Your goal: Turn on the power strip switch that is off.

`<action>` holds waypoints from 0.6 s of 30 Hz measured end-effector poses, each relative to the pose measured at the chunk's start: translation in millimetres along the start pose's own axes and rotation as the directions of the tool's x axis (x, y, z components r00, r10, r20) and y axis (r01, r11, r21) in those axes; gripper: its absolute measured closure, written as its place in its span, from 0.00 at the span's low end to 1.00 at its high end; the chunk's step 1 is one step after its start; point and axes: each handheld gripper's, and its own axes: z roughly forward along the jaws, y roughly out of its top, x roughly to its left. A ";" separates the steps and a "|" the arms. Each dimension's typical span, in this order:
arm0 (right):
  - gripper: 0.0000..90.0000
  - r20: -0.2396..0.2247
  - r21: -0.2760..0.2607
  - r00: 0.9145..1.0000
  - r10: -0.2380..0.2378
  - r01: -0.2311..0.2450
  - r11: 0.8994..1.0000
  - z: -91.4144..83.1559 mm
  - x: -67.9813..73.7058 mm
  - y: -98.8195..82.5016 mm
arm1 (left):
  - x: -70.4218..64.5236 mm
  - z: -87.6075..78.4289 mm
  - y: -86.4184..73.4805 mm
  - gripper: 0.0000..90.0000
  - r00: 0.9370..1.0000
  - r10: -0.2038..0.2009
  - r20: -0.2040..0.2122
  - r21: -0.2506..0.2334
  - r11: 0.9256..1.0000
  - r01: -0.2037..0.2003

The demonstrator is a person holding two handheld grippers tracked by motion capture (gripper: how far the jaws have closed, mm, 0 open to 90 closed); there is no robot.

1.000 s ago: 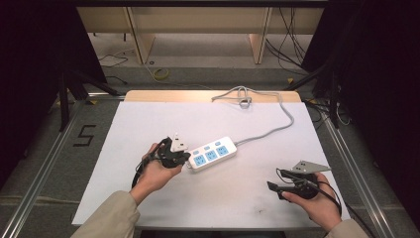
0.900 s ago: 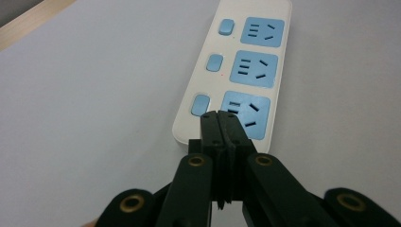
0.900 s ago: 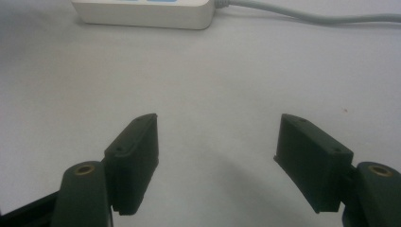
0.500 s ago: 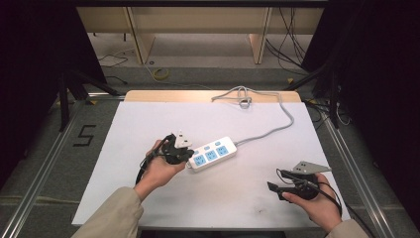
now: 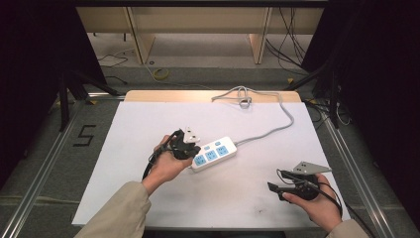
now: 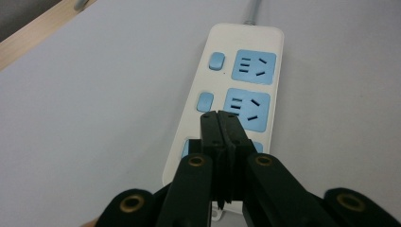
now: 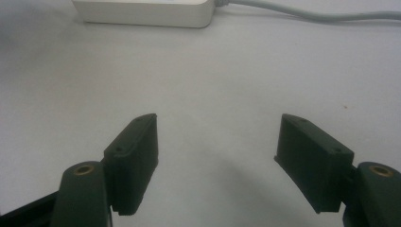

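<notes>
I see the white table top (image 5: 148, 129) first, a broad pale sheet with a strip of bare wood along its far edge, and it carries everything else. On it, a little left of centre, lies the white power strip (image 5: 214, 154), set at a slant with its blue sockets facing up. From its far end a grey cable (image 5: 277, 124) runs toward the back right, then bends left to a loose coil at the far edge of the table.

My left hand (image 5: 166, 166) comes in from the bottom left, a beige sleeve (image 5: 119, 213) behind it. It holds the left gripper (image 5: 190, 148) at the near end of the power strip. In the left gripper view its jaws are pressed together with nothing between them, and their tips sit over the strip's face beside the middle blue socket (image 6: 248, 108) and next to the small blue switch (image 6: 205, 101). I cannot tell whether the tips touch the plastic or hang just above it.

My right hand (image 5: 317, 206) rests near the front right corner, well apart from the strip. The right gripper (image 5: 274, 187) points left, and in its own view the jaws stand wide apart over bare table.
</notes>
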 end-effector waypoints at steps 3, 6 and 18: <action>0.34 -0.001 0.001 1.000 -0.001 0.001 1.000 0.1 0.0 -0.1 | -0.5 2.4 2.6 1.00 1.000 0.005 0.003 0.006 1.000 -0.005; 0.34 0.000 0.002 1.000 -0.001 0.001 1.000 0.2 0.1 -0.2 | -0.8 4.9 4.8 1.00 1.000 0.002 0.004 0.009 1.000 -0.002; 0.34 -0.002 0.003 1.000 -0.002 0.002 1.000 0.4 0.1 -0.3 | -2.0 12.9 18.3 1.00 1.000 0.025 0.011 0.030 0.999 -0.025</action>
